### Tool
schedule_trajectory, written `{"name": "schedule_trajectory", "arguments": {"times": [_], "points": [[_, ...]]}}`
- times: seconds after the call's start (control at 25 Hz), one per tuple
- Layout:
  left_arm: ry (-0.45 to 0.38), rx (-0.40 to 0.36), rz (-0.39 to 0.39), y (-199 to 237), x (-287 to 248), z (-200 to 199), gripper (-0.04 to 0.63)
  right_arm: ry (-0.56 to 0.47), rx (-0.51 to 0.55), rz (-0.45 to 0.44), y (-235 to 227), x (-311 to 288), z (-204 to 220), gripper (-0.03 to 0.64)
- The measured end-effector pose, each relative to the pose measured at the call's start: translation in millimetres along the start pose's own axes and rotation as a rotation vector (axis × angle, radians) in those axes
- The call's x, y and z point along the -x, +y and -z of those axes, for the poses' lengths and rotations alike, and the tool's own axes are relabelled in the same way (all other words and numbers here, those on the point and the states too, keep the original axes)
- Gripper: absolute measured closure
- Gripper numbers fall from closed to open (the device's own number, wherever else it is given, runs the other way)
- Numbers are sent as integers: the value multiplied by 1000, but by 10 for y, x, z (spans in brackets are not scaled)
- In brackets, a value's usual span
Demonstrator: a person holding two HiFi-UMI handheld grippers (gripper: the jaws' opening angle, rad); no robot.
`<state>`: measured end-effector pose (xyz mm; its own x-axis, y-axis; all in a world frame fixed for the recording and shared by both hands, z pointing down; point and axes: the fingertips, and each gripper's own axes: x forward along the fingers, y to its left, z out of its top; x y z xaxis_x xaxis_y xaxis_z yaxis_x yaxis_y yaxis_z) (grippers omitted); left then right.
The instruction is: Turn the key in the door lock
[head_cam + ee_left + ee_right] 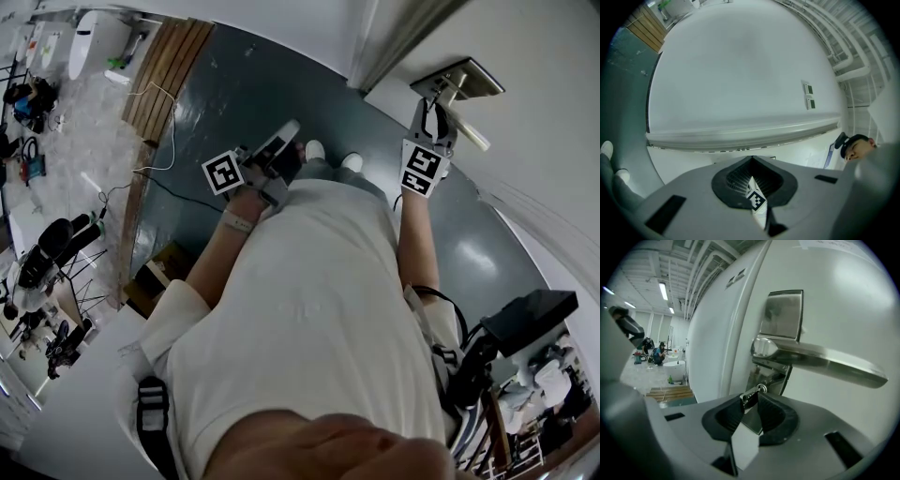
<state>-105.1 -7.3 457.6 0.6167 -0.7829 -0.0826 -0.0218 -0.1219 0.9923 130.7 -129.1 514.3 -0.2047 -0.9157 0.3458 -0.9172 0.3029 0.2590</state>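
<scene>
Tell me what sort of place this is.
Probably an indoor test hall or workshop, not a home: a white door with a lever handle, a toilet standing loose on the floor, camera gear on tripods, and bare ceiling pipes.

A dark blue-grey, glossy floor [225, 103] carries everything; a person's two white shoes [316, 150] stand on it side by side; wooden slats [164, 75] lie along its left edge; a black cable [178, 192] trails across it; beyond the slats it turns pale and speckled.
</scene>
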Motion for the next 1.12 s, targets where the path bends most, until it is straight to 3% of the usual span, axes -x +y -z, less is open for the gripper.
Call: {"name": "schedule_trajectory", "arguments": {"times": [0.2, 0.6, 0.8, 1.12], "points": [[-2, 5, -1, -3, -5, -19, 589, -6, -126, -33, -18, -11, 19, 523], [7, 4, -3, 2, -22, -20, 589, -69, -633, -149, -23, -8, 53, 541], [5, 8, -6, 2, -16, -43, 589, -99, -797, -204, -7, -13, 25, 546], [0, 10, -11, -4, -3, -58, 589, -144, -1335, -325, 9, 3, 48, 571]]}}
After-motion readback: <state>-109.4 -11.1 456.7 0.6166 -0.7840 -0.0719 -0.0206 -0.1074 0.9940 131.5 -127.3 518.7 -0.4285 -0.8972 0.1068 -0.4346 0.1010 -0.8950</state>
